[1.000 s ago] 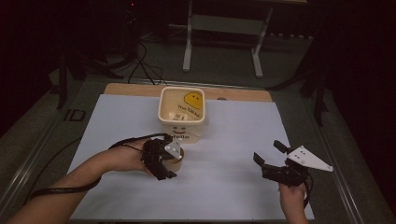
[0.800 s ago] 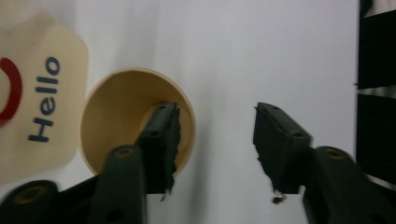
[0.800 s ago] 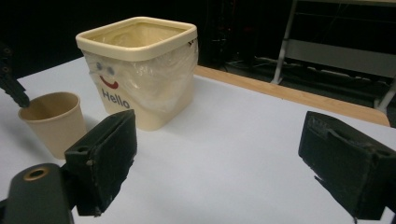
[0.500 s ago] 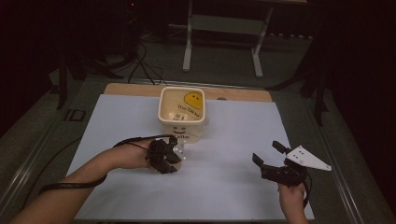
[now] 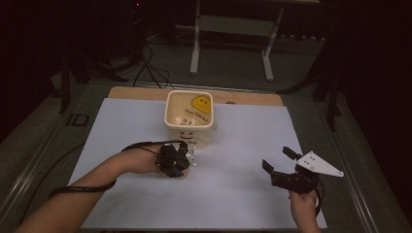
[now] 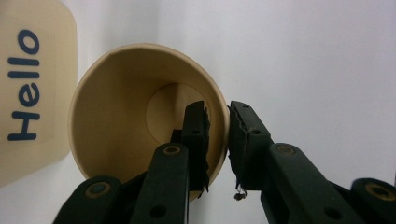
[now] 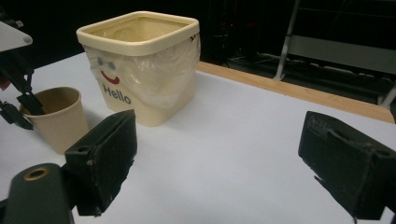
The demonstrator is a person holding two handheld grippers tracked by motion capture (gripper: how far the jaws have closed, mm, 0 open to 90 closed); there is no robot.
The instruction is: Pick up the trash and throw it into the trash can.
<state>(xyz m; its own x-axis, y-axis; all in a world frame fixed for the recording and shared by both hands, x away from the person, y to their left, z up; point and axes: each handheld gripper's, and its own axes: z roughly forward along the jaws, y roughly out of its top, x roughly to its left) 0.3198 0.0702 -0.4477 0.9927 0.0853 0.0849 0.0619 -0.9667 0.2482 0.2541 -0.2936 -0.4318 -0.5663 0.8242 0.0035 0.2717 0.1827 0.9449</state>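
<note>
The right gripper (image 5: 281,162) hovers nearest the person, well to the right of the cream bin (image 5: 189,115) and nearer than it, above the white sheet (image 5: 243,194) that covers the table. Its jaws stand wide apart with nothing between them, aimed up and to the left toward the bin. The right hand (image 5: 303,206) comes up from the bottom edge, wrist roughly straight, the grey three-cornered plate (image 5: 318,164) lying on top of the tool.

Farther in, just in front of the bin's near wall, a brown paper cup (image 7: 58,119) stands upright on the sheet, its mouth up and its long axis vertical; in the right gripper view it sits close beside the bin, and a narrow gap appears to separate them. The left gripper (image 6: 217,140) reaches down over it. In the left gripper view one jaw is inside the cup and the other outside, the rim wall between them, pinched or nearly so. The left forearm (image 5: 82,189) runs diagonally from the lower left corner toward the bin, hand (image 5: 145,162) curled over the tool, its cable (image 5: 145,144) looping behind.

The bin itself stands upright, plastic-lined, with "Hello" and a smiling face on the near wall. Beyond it the table's wooden edge (image 5: 252,98) shows.
</note>
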